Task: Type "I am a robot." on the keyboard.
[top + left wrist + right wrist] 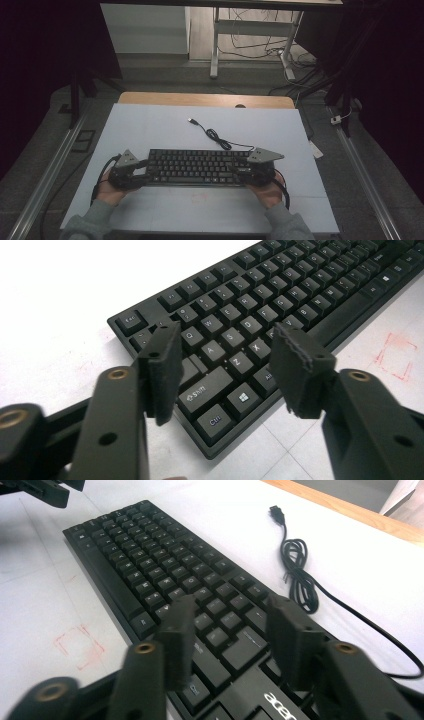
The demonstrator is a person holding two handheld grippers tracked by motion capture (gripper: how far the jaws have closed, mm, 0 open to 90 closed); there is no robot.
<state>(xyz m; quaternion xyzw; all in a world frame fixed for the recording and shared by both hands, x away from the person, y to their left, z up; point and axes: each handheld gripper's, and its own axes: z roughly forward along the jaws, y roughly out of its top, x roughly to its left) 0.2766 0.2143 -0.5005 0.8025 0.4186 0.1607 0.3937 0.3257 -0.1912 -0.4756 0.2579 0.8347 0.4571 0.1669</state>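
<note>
Here the desk [150, 125] is the largest thing in the high view: a pale sheet covers most of its top, with a strip of bare wood along the far edge. A faint red square [396, 356] is drawn on the sheet near the person's side.

On it, across the near half, lies the black keyboard [197, 167], long side running left to right, flat on the sheet. Its thin black cable [218, 138] leaves the far right corner, gathers in a small coil just behind the keyboard and ends in a plug [191, 120] lying loose on the sheet further back.

The person's sleeved forearms come in from the bottom edge, one hand at each end of the keyboard.

The left claw [225, 365] sits over the keyboard's left end, jaws spread apart above the letter keys near the Shift and Ctrl corner. The pads stand clear of the keys, nothing pinched between them.

The right claw [232, 635] sits over the right end, above the keys just beyond the printed logo. Its jaws are likewise spread, with keys visible in the gap; whether the pad tips touch the keys I cannot tell.
</note>
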